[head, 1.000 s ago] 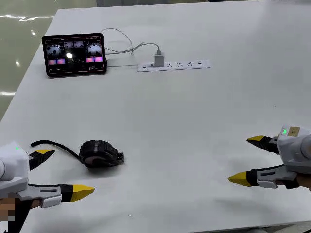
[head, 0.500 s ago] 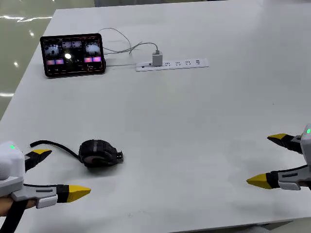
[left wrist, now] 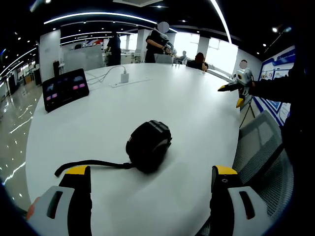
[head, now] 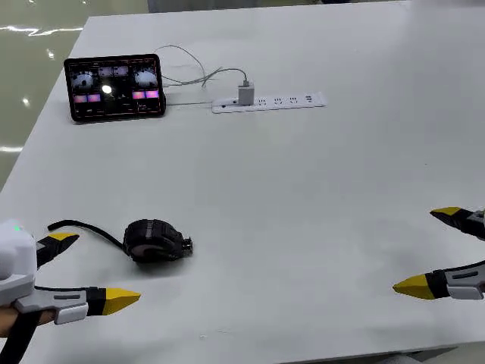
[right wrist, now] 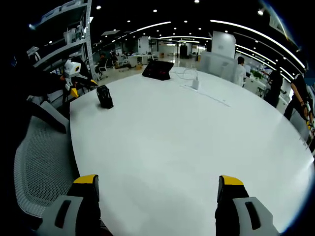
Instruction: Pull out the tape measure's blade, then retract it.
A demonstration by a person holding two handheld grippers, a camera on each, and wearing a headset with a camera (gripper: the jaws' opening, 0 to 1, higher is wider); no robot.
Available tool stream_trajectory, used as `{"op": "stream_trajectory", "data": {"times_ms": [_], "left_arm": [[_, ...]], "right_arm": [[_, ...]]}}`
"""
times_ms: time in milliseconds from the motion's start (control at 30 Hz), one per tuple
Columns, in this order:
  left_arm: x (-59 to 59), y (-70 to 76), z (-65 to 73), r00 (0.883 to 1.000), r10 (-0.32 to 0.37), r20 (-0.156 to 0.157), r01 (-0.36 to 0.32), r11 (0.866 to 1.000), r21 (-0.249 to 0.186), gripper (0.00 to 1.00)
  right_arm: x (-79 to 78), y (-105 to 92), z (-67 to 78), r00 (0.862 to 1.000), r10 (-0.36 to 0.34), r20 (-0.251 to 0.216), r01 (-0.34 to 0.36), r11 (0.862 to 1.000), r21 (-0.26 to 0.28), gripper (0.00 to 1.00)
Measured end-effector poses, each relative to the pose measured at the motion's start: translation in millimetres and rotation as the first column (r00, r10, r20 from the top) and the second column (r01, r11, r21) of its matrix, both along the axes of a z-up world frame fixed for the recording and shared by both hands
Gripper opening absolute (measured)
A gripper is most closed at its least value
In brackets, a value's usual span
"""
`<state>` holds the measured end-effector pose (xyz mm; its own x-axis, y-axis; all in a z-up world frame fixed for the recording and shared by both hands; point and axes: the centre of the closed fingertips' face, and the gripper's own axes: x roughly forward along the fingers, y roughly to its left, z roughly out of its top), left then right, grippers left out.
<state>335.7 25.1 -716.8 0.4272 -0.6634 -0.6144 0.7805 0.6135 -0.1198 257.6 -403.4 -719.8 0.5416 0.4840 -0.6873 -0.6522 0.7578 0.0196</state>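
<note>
Across the glossy white tabletop, a round black tape measure lies at eight o'clock and a dark tablet at eleven; left gripper and right gripper are released and empty.

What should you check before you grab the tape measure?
1. Left gripper open: ok, jaws wide apart with nothing in them.
2. Tape measure in front of the left jaws: ok, it lies just ahead, between their lines.
3. Right gripper open: ok, nothing in it.
4. Right gripper close enough to catch the blade: not ok, it is far across the table.
5. Strap out of the way: not ok, it trails towards one left jaw.
6. Where the blade's end is: cannot tell, too small to see.
</note>
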Motion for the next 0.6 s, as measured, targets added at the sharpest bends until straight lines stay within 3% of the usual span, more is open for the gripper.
{"op": "stream_trajectory", "data": {"times_ms": [233, 300, 600], "left_arm": [[1.7, -0.5, 1.2, 1.0, -0.002, -0.002, 0.002, 1.0, -0.003, 0.99], [5.5, 1.4, 2.3, 1.0, 0.01, 0.017, -0.011, 1.0, 0.002, 0.99], [1.0, 3.3, -0.1, 1.0, -0.001, -0.006, 0.001, 1.0, 0.008, 0.99]], "right_arm": [[-1.2, -0.4, -1.6, 1.0, 0.007, -0.004, -0.007, 1.0, -0.016, 0.99], [-1.5, 1.1, -1.6, 1.0, 0.008, -0.003, -0.008, 1.0, -0.013, 0.99], [-5.4, 2.2, -7.0, 1.0, 0.019, -0.014, -0.02, 0.999, -0.026, 0.99]]}}
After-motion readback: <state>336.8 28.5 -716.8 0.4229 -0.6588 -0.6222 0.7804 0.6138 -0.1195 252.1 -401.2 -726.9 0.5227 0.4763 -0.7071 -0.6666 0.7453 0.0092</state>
